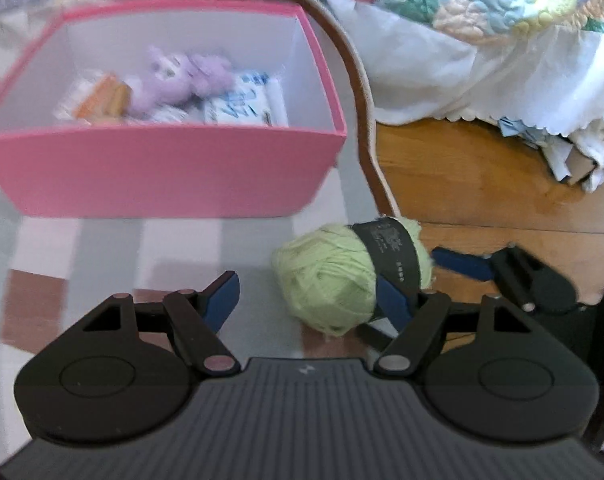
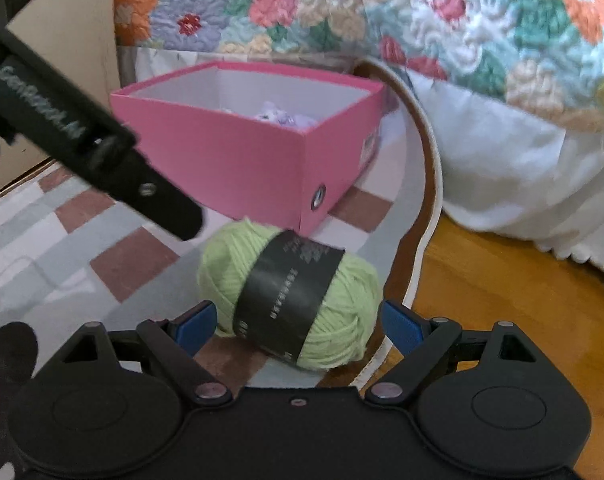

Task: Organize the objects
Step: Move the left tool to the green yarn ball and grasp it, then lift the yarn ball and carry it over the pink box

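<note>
1. Wooden floor (image 2: pixel 501 300) and a checked rug (image 2: pixel 82 248) with a brown border lie beside a bed with a floral quilt (image 2: pixel 341 12) and a white bed skirt (image 2: pixel 501 152).
2. Green yarn ball (image 2: pixel 290 300) with a dark paper band (image 2: pixel 290 288) lies on the rug near the rug's curved edge, just in front of a corner of the pink box (image 2: pixel 230 160).
3. Right tongs (image 2: pixel 298 326) stand wide apart, their blue pads on either side of the yarn; whether the pads touch it I cannot tell.
4. Left tongs (image 1: pixel 305 300) stand apart too, empty, just left of the yarn as the left wrist view shows it, with the rug between the pads.
5. Inside the open pink box (image 1: pixel 162 168) lie a purple plush toy (image 1: pixel 182 80), an orange packet (image 1: pixel 102 98) and a white-and-blue packet (image 1: pixel 246 100), all blurred.
</note>
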A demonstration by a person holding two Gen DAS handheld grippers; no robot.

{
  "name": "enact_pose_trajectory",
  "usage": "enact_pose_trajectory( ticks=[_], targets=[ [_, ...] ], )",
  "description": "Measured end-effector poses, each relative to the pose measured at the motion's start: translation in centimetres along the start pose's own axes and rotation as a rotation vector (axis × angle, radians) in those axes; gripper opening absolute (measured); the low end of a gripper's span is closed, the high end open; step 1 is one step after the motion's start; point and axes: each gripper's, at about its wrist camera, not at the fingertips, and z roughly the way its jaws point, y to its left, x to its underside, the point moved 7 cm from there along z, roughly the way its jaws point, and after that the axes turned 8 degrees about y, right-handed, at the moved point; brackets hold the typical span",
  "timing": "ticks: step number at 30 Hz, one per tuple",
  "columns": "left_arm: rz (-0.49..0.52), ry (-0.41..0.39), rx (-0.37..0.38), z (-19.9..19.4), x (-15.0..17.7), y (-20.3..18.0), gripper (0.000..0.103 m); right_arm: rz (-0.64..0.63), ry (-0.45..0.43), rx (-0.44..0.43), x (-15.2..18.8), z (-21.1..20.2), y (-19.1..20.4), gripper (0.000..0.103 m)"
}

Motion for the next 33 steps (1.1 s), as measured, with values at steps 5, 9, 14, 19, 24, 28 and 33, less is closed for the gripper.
enact_pose_trajectory(
  ticks=[5, 9, 14, 19, 24, 28, 33],
  targets=[
    [-0.072, 0.036, 0.11, 2.6, -1.0, 0.2, 0.071, 0.164, 0.104, -0.047, 0.8, 2.6, -1.0, 0.092],
    [-0.042, -0.008, 0.099, 3.3, -1.1, 0.0, 0.062, 0.246, 0.068, -0.086, 0.6, 2.8, -1.1, 0.092],
    [-0.025, 0.005, 0.2, 2.7, -0.5, -0.3, 0.05, 0.22, 0.041, -0.071, 0.6, 2.7, -0.4, 0.092],
    [-0.057, -0.007, 0.22, 0.5, 0.7, 0.5, 0.049, 0.227, 0.026, -0.111, 0.6, 1.0, 0.8, 0.092],
    [-0.111, -0.014, 0.208, -1.8, 3.1, 3.8, 0.05, 0.217, 0.036, -0.201, 0.5, -0.3, 3.9, 0.092],
    [-0.165, -0.007, 0.163, -1.7, 4.4, 6.6, 0.051, 0.158, 0.037, -0.213, 0.0, -0.8, 6.9, 0.092],
    [-0.127, -0.026, 0.159, -0.8, 4.9, 7.6, 0.053, 0.05, 0.035, -0.047, 0.3, 0.2, 8.3, 0.092]
  ],
)
